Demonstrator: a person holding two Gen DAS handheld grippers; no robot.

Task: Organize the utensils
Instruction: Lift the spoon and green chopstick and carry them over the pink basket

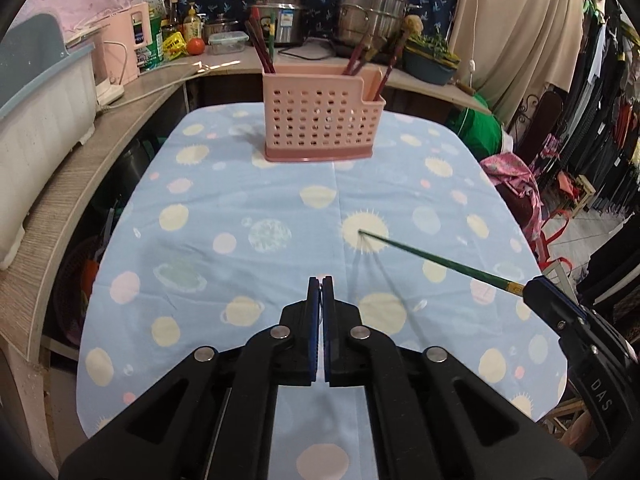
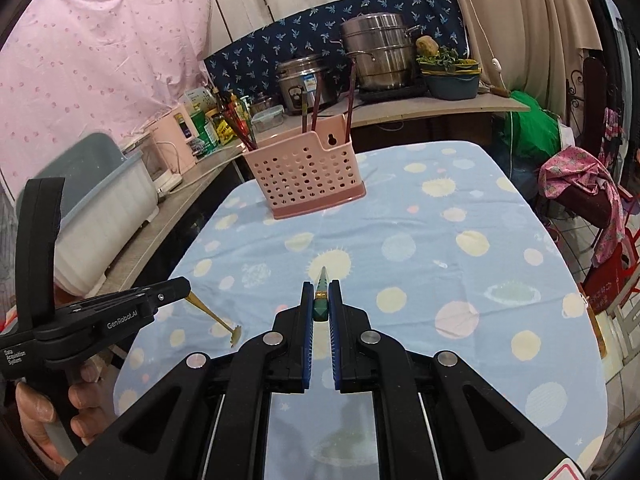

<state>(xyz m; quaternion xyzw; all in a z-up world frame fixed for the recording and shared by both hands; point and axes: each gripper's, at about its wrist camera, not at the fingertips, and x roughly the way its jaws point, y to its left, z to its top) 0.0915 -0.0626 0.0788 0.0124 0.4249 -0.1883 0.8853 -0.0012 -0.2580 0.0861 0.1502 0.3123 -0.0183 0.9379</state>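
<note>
While the left claw [image 2: 188,286] pinches a gold fork [image 2: 216,316] hanging at seven o'clock, it may swing loose; the right claw [image 2: 321,300], clamped on a green chopstick [image 1: 432,258], could miss the pink basket [image 1: 320,116] at twelve o'clock.

Perforated pink plastic caddy [image 1: 323,117], matt, at 12 o'clock. Printed cloth table cover [image 1: 248,216], soft, lightly creased. Glossy green lacquered chopstick [image 1: 432,258] at 3 o'clock. Brushed metal pots [image 1: 372,8] behind. Matt black plastic left gripper [image 1: 320,284].
</note>
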